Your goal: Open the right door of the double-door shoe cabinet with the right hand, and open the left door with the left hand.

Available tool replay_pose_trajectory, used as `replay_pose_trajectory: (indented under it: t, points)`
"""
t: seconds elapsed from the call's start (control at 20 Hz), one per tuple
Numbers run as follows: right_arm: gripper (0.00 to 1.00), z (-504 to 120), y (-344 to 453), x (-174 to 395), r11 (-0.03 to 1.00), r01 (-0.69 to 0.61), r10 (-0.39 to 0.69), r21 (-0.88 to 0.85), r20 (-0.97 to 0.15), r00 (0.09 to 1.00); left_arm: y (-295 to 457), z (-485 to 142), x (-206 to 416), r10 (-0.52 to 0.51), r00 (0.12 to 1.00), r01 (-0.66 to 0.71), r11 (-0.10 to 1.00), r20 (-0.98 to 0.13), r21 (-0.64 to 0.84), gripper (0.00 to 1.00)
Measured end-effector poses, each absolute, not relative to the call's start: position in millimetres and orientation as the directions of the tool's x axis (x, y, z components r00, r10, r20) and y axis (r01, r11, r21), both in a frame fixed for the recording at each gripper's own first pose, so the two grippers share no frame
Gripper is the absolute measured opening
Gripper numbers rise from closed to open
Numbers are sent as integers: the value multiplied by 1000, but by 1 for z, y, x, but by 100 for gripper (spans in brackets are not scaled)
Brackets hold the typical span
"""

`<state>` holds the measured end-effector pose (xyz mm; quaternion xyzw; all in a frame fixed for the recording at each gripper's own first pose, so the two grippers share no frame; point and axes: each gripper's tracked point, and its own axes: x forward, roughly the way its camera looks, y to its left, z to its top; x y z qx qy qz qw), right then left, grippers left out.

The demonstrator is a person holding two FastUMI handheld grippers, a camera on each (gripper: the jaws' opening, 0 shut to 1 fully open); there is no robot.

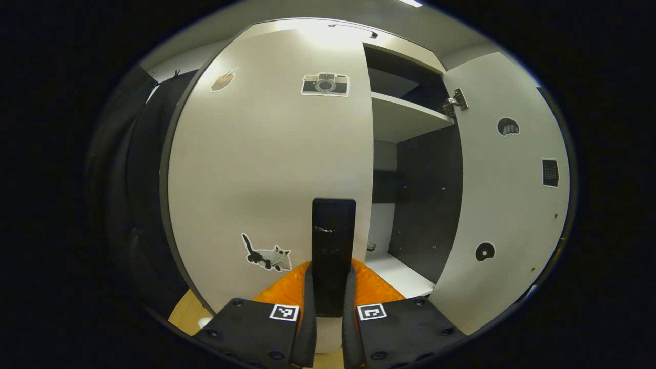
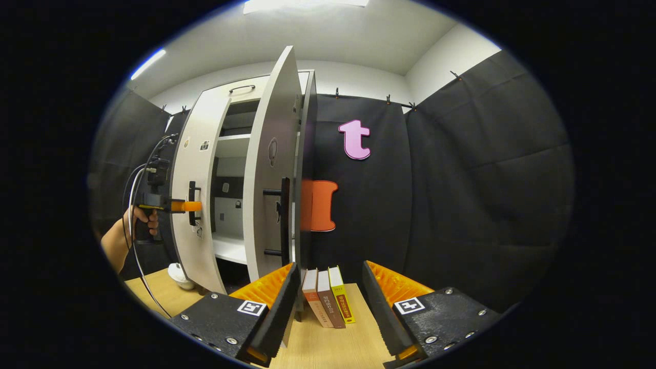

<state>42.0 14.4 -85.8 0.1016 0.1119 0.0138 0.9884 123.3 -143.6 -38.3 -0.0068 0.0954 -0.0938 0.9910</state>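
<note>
My left gripper (image 1: 332,312) is clamped on the black handle (image 1: 333,246) of the left door (image 1: 266,169), which looks closed. My hand (image 2: 141,220) holds it level. My right gripper (image 2: 330,302) is wide open, holding nothing, low over the table (image 2: 328,348) near three books (image 2: 328,297). The right door (image 2: 269,169) stands open.

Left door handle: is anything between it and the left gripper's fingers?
No. In the left gripper view the fingers close on the left door handle directly, with nothing between them.
</note>
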Motion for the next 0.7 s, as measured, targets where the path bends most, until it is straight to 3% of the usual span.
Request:
replay_pose_trajectory:
  t: [0.7]
  points:
    - [76, -65, 81, 27, 933, -138, 206, 331, -178, 962, -89, -22, 30, -193, 973, 195, 981, -123, 1, 26]
